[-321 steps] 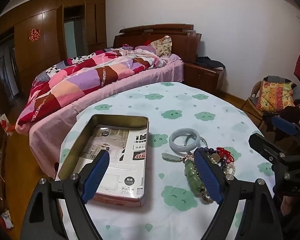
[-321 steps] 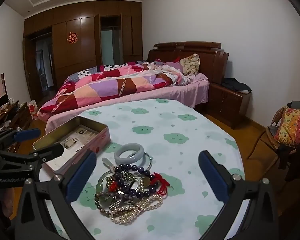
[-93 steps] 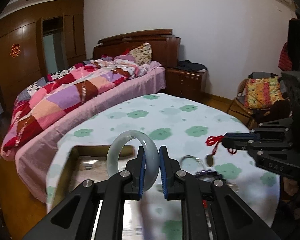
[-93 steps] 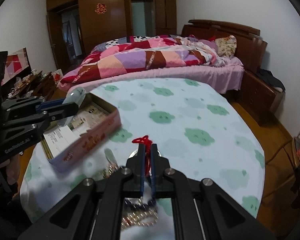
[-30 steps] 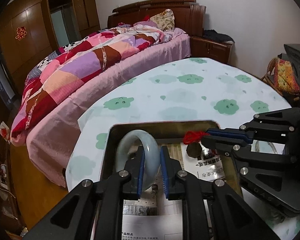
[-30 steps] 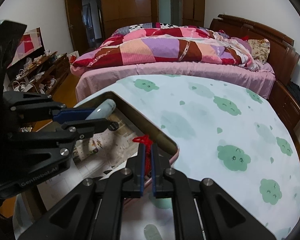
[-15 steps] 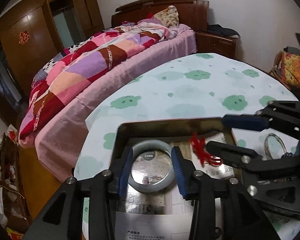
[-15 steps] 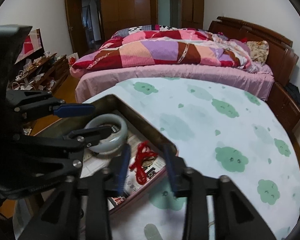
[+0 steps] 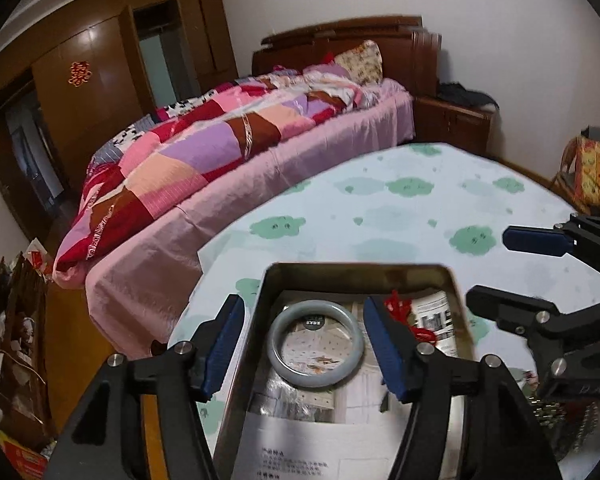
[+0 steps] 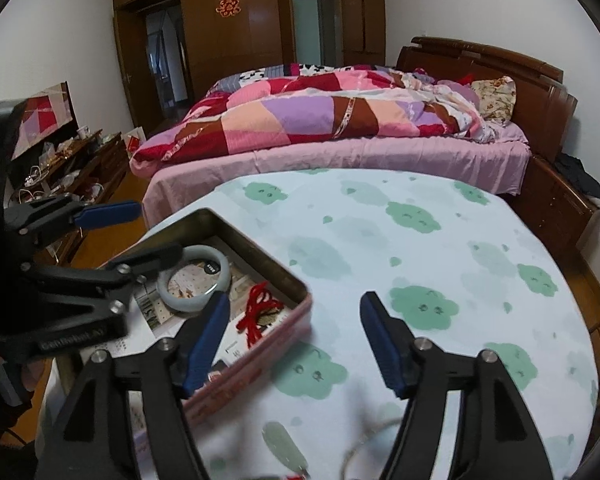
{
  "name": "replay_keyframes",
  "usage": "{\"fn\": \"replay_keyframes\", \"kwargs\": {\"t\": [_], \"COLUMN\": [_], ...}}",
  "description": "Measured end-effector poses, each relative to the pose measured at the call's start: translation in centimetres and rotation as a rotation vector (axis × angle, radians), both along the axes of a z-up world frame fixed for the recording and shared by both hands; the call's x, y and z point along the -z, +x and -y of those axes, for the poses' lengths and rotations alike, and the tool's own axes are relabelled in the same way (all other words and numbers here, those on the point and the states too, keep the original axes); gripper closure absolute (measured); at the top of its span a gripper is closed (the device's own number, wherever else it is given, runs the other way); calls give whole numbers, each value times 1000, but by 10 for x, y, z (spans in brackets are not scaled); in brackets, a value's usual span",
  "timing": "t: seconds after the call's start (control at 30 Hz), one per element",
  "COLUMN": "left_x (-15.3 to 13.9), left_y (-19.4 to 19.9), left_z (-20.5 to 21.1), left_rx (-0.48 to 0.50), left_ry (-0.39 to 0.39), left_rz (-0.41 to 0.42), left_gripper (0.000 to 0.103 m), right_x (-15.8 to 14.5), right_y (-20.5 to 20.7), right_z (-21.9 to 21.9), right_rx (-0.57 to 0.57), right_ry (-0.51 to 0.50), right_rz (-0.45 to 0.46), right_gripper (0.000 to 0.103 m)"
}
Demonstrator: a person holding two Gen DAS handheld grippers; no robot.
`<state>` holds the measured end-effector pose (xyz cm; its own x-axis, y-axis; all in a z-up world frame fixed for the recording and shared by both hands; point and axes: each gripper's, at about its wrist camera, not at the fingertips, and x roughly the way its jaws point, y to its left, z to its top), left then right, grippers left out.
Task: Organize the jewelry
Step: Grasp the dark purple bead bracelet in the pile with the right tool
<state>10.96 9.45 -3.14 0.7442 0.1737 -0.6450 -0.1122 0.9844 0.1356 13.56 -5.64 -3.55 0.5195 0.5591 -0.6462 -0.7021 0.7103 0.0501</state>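
Bangle (image 9: 316,349) dropped in tin (image 9: 356,270); R-view: pendant (image 10: 282,446).

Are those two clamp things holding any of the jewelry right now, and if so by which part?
Nothing is held. The left gripper and right gripper are both opening, pads clear. The jade bangle and red-corded charm lie loose in the tin box.

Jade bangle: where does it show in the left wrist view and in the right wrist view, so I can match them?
Left wrist view: the jade bangle lies flat in the open tin box, lower centre, between the opening gripper's fingers.
Right wrist view: the jade bangle sits left of centre, in the tin box.
Shared landmark: the red cord pendant lies beside it in the box.
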Motion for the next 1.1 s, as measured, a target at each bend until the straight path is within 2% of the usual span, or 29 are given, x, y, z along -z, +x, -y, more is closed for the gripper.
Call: {"fn": "replay_keyframes", "kwargs": {"t": [0.13, 0.27, 0.5, 0.6, 0.7, 0.77, 0.87, 1.0, 1.1], "left_x": [-8, -5, 13, 20, 27, 31, 34, 30, 28], "left_y": [-22, -39, -59, -68, -75, -77, -79, -83, -86], "left_z": [14, 42, 91, 103, 109, 110, 115, 114, 121], "left_rx": [24, 78, 164, 185, 181, 185, 183, 182, 203], "left_ry": [-39, -50, -44, -47, -66, -83, -51, -75, -59], "left_rz": [40, 48, 8, -5, -17, -23, -23, 0, 11], "left_gripper": [40, 40, 40, 40, 40, 41, 41, 41, 45], "right_x": [-4, 4, 33, 38, 43, 44, 47, 52, 56], "right_y": [-6, -14, -33, -37, -38, -39, -43, -46, -43], "right_z": [30, 72, 131, 142, 144, 140, 139, 134, 128], "right_rx": [41, 118, 238, 273, 263, 248, 224, 209, 201], "right_ry": [10, 5, 2, 12, 2, -5, -17, -45, -77], "right_rz": [10, -8, -69, -87, -93, -88, -81, -77, -84], "right_gripper": [26, 25, 25, 25, 25, 30, 41, 49, 58]}}
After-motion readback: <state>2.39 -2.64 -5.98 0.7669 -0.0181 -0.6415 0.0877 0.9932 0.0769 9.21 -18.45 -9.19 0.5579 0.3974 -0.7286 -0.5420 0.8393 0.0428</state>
